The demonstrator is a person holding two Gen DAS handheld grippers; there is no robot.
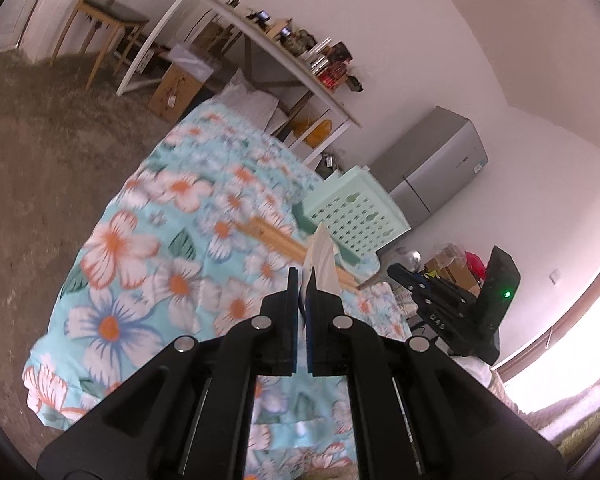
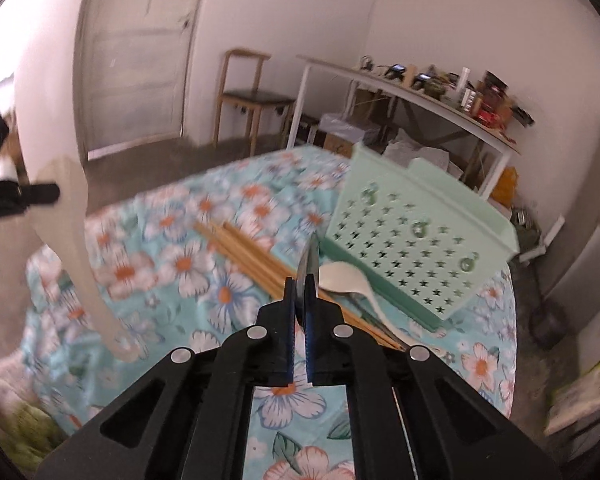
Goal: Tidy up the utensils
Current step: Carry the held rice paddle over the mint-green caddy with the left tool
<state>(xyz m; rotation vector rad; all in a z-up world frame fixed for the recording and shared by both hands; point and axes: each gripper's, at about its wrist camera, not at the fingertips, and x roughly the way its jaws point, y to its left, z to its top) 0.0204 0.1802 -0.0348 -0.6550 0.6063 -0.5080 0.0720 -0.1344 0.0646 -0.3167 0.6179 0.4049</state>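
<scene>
Utensils lie scattered on a floral cloth (image 2: 220,292) beside a mint-green perforated basket (image 2: 416,248) that lies tipped on its side on the cloth, and two of them are already in the air. The left tongs (image 1: 302,280) are clamped shut on a cream spoon: in the left wrist view the spoon (image 1: 320,260) shows as a pale blade rising from between the pads, and in the right wrist view the same spoon (image 2: 80,240) hangs long and curved below the black tongs at the left edge. The right tongs (image 2: 300,284) are pinched fully closed on a thin metal blade (image 2: 310,260), seen edge-on, most likely a knife or the handle of flat cutlery; which, the view does not settle.

Still on the cloth are a bundle of wooden chopsticks (image 2: 244,256) lying side by side and a second cream spoon (image 2: 348,280) resting against the foot of the basket, its handle crossing the chopstick ends.

All of this looks light and stiff. The plastic spoons are smooth and curved, so a grip on the flat of the handle near mid-length should hold better than one on the bowl, which would tend to swivel. The metal piece is thin and slick; held by so narrow an edge it may twist or slide, and a hold across its flat face would be safer. The chopsticks are round-edged and roll easily; taking them near the middle, several together, seems wisest. The cloth is soft and may bunch under a low approach.
</scene>
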